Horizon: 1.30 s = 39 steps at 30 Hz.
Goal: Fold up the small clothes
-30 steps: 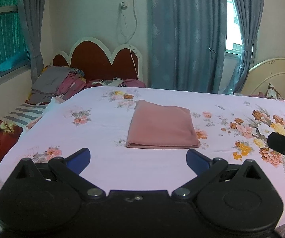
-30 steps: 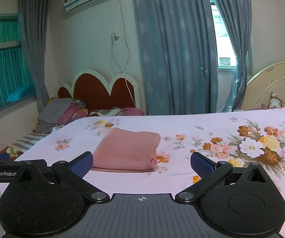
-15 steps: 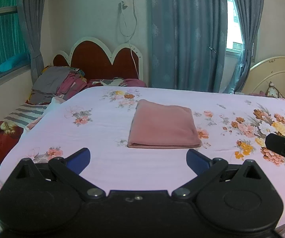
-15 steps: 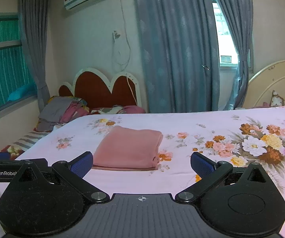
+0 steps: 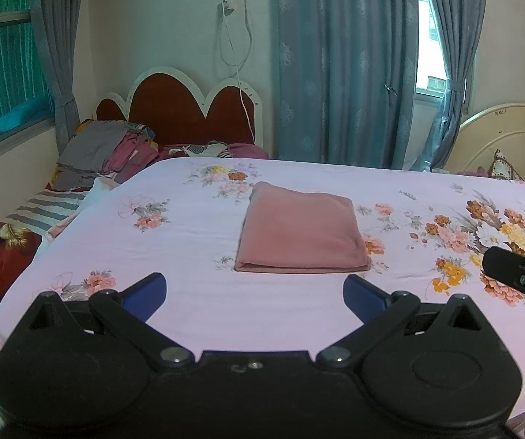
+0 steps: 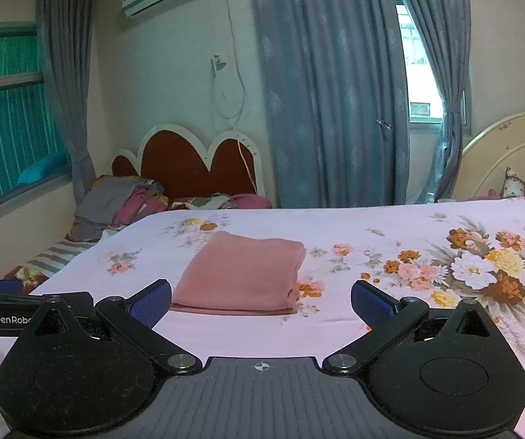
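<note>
A pink garment lies folded into a flat rectangle on the floral bed sheet, also seen in the right wrist view as the pink garment. My left gripper hangs open near the bed's front edge, short of the garment, with nothing between its blue fingers. My right gripper is open too, empty, facing the garment's right half from just in front of it. Part of the right gripper's body shows at the right edge of the left wrist view. The left gripper's body shows at the left edge of the right wrist view.
A pile of grey and pink clothes sits on a second bed at the far left, before a red headboard. A cream headboard stands at the right. Blue curtains hang behind. The floral sheet spreads wide to the right.
Both grippers have drawn back and risen slightly, so the folded garment sits a little farther and lower in view. Both stay open; the garment has not moved.
</note>
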### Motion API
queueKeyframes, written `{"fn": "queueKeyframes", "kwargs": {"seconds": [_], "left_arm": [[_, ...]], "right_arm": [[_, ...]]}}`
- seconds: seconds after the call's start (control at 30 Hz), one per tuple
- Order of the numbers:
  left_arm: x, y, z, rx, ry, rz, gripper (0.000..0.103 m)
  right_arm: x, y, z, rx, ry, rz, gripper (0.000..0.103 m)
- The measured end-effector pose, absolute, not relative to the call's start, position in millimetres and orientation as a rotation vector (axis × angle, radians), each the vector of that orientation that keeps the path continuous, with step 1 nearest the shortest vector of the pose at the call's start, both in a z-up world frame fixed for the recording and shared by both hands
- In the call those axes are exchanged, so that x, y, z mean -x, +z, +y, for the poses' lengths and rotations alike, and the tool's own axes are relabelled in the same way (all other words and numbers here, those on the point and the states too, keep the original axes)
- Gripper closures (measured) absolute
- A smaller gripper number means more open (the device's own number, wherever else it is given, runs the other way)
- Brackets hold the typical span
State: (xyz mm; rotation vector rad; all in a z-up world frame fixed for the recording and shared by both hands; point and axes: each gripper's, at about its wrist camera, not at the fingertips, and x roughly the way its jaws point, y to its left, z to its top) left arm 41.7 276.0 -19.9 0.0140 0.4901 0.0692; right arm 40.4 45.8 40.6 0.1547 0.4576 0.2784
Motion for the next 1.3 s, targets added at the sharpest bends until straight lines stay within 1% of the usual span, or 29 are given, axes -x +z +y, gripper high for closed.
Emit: {"fn": "queueKeyframes", "kwargs": {"seconds": [0.73,1.2,1.3], "left_arm": [[-45.4,-21.7,278.2,-0.02,0.066,0.497,0.0],[-71.8,-29.3,276.9,-0.022,0.022,0.531,0.0],[-79.7,-31.5,274.9,-0.024,0.006,0.514,0.004]], "right_arm": [[-44.7,39.6,46.1,-0.163,0.278,0.465,0.0],[-63.2,31.6,45.3,-0.178,0.276,0.484,0.0],[-70.9,27.1,45.7,-0.184,0.271,0.497,0.0]]}}
